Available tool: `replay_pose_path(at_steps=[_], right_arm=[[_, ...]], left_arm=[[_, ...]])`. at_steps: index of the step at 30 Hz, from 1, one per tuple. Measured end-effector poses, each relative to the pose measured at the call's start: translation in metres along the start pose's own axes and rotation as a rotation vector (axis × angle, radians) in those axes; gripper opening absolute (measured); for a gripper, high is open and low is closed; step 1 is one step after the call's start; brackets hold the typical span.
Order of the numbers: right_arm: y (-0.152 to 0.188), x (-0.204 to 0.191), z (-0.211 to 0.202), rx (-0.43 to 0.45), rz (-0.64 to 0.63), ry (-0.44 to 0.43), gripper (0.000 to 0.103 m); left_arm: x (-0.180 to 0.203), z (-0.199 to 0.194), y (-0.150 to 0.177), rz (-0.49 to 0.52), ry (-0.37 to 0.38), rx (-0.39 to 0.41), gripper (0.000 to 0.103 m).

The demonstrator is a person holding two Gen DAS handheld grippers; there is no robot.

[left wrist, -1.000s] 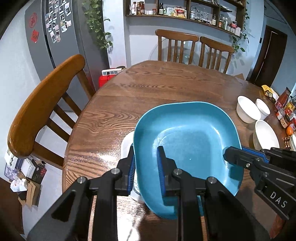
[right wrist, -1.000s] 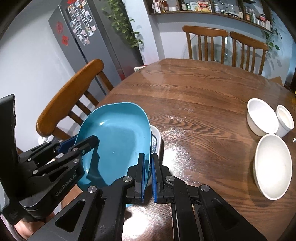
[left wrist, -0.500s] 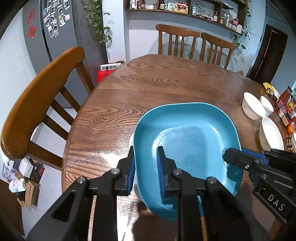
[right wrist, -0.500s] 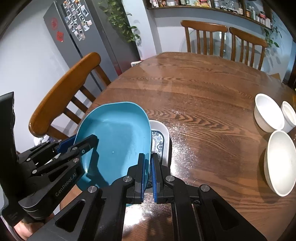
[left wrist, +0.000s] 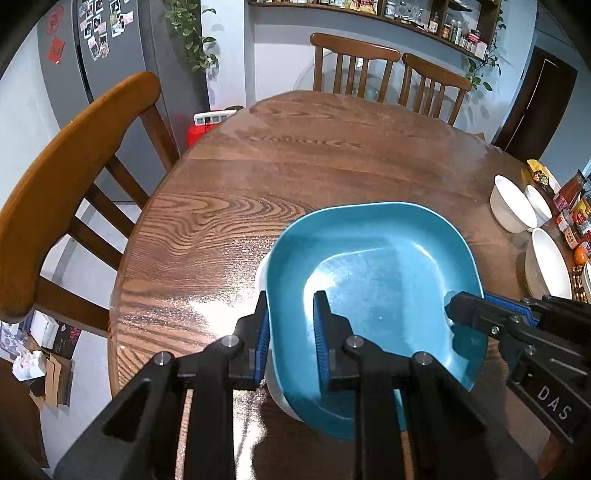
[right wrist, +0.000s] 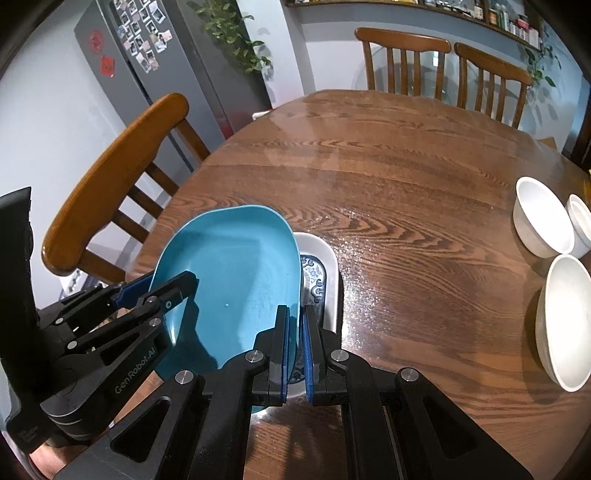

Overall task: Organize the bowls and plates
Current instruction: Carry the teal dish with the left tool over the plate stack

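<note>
Wood grain runs all over the big round tabletop (left wrist: 295, 173), and it shines under the light. At about ten o'clock in the left wrist view stands a grey fridge (left wrist: 110, 55) with little photos stuck on it. A wooden chair (left wrist: 74, 177) sits at the nine o'clock edge of the tabletop. Two more chairs (left wrist: 388, 70) stand at the far side, near twelve o'clock, under a shelf (left wrist: 406, 18) full of jars.

At six o'clock in the left wrist view, the left gripper (left wrist: 291, 328) pinches the left rim of a blue plate (left wrist: 376, 280). One blue pad is outside the rim and one is inside, so the gripper is narrow and holding the plate. The plate is tilted, with its left side higher in the right wrist view. Under it lies a white dish (right wrist: 325, 258) with a blue pattern inside. Whether the blue plate touches the dish is hard to tell.

At six o'clock in the right wrist view, the right gripper (right wrist: 294, 343) is squeezed almost shut on the right rim of the same blue plate. So both grippers hold the plate, one on each side.

Over at three o'clock, well apart from the plate, three white bowls (right wrist: 543, 221) sit close together near the edge of the tabletop. Past them in the left wrist view are some packets and bottles (left wrist: 572, 210).
</note>
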State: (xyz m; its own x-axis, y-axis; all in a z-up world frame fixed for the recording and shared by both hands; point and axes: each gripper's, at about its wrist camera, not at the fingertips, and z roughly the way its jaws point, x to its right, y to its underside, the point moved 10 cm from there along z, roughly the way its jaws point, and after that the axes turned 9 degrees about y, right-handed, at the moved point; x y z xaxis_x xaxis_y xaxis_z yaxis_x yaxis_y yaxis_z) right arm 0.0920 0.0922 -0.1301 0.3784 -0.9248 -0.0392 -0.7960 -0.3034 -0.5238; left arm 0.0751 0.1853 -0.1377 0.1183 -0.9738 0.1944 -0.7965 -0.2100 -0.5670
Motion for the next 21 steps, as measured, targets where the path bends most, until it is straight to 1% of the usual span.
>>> replay_pose_path(at_steps=[15,21], right_arm=[[-0.003,-0.005,0.022,-0.039,-0.027,0.019,0.008],[-0.003,-0.003,0.03,-0.055,-0.02,0.02,0.008]], left_arm=[[-0.012,0.019,-0.003,-0.022,0.004,-0.032,0.019],[-0.012,0.025,0.001,-0.019,0.01,-0.052,0.019]])
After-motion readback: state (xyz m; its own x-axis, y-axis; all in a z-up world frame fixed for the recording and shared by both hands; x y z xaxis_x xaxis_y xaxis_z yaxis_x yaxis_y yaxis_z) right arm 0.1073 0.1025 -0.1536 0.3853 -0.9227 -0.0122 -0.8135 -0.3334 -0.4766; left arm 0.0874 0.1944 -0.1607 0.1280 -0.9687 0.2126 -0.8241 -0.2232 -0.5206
